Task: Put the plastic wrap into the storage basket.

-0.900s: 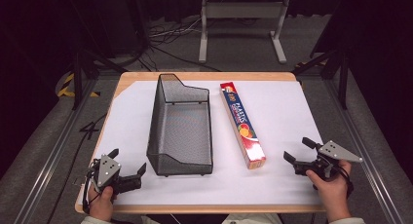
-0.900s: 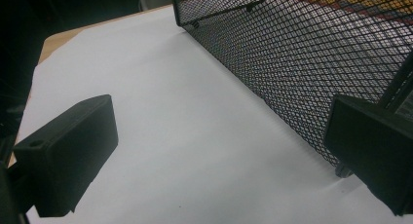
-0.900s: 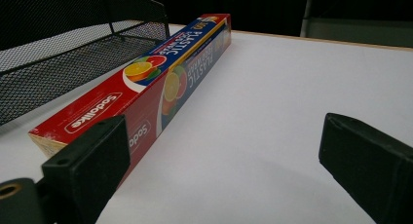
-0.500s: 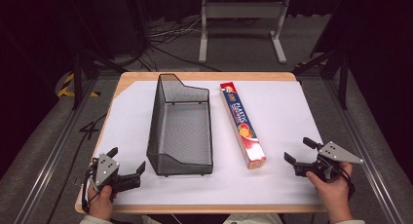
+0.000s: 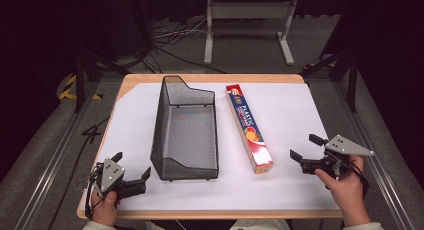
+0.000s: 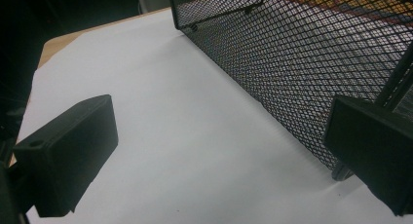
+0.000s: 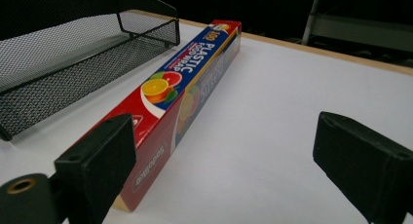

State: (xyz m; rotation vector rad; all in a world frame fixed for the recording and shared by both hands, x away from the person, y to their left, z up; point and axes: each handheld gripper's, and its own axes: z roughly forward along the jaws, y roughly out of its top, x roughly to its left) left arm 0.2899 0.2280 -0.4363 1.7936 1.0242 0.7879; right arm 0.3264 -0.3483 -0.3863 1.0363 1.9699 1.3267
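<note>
While both grippers rest apart on the tabletop (image 5: 300, 110), right gripper (image 5: 306, 147) and left gripper (image 5: 132, 166) hold their jaws wide open, empty, flanking the plastic wrap box (image 5: 248, 127) and mesh basket (image 5: 186, 135).

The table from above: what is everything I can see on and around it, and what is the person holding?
Mesh basket: one, black wire, left of centre on the table, long side running away from the person.
Plastic wrap box: one, long, red and blue with fruit pictures, right of the basket, lying flat, apart from it.
White sheet: one, covering most of the table top.
Table: one, light wood, edges showing around the sheet.
Metal stand: one, grey, on the floor beyond the table.
Cables: several, dark, on the floor behind.
Left gripper: one, black, near left corner, jaws open, holding nothing.
Right gripper: one, black, near right edge, jaws open toward the box.
</note>
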